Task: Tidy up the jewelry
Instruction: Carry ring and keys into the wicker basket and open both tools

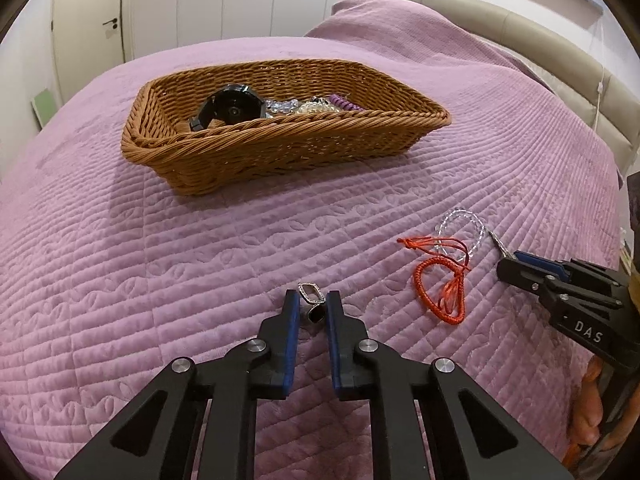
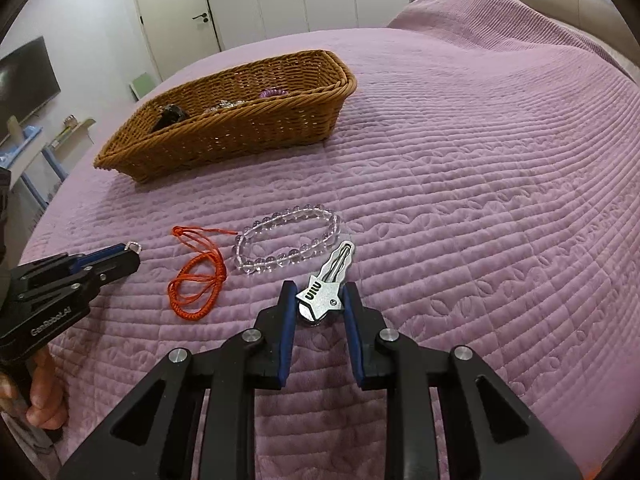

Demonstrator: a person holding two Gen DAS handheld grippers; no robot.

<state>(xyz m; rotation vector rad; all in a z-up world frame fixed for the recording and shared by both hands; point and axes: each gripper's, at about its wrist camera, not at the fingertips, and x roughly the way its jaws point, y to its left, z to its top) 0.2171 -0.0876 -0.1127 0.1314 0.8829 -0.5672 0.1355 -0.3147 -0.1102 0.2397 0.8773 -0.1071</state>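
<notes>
The basket (image 1: 280,148) is rough woven wicker, the bedspread (image 2: 480,160) matt quilted plush, the key (image 2: 326,292) dull brushed metal, the bead bracelet (image 2: 290,240) glossy and clear.

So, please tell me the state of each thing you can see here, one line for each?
left gripper: shut on small silver pendant
right gripper: shut on silver key
wicker basket: on bedspread, already holding jewelry
clear bead bracelet: loose on bedspread
red cord: loose beside the bracelet
</notes>
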